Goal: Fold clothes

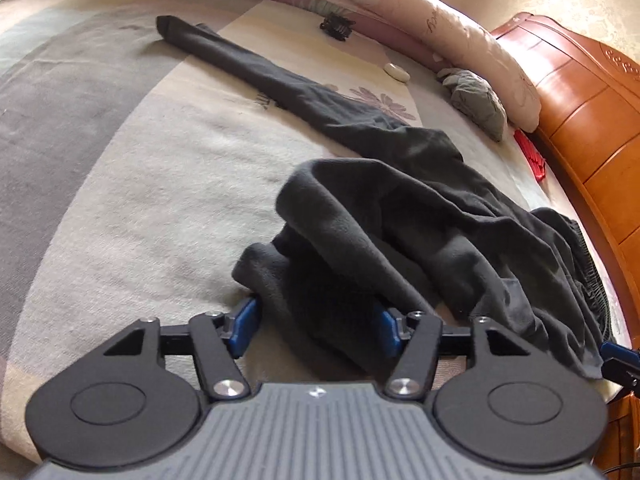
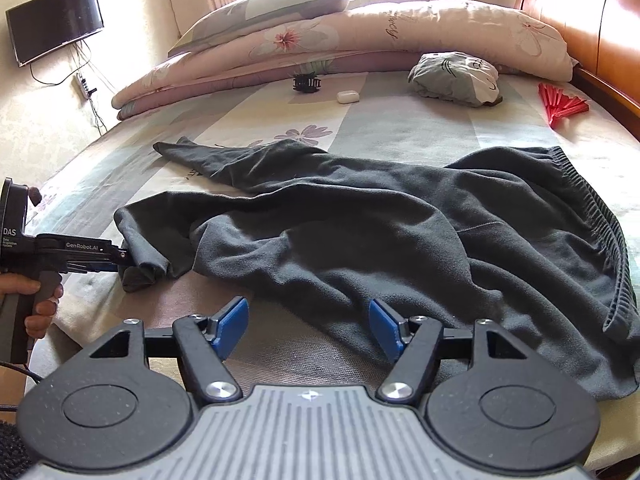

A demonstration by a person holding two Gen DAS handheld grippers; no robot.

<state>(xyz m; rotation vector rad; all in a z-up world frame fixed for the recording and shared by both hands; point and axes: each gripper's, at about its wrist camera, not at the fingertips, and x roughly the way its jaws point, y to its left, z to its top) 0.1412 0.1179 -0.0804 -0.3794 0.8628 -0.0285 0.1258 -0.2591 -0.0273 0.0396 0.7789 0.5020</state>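
Dark grey sweatpants (image 2: 360,232) lie rumpled across the bed sheet (image 2: 400,128). The elastic waistband (image 2: 600,216) is at the right and one leg (image 2: 224,164) stretches away to the far left. The other leg is bunched toward the near left, and its cuff (image 1: 320,280) sits between the wide-apart blue fingers of my left gripper (image 1: 316,328), which is open. In the right wrist view the left gripper (image 2: 120,258) touches that cuff, held by a hand (image 2: 36,300). My right gripper (image 2: 308,326) is open just above the near hem of the pants, with its right fingertip (image 2: 384,328) at the fabric's edge.
A folded floral quilt (image 2: 320,40) and a pillow line the far side of the bed. A grey bundle (image 2: 456,76), a red fan (image 2: 560,104), a black hair clip (image 2: 306,82) and a white case (image 2: 348,97) lie beyond the pants. The wooden headboard (image 2: 580,12) stands at the right.
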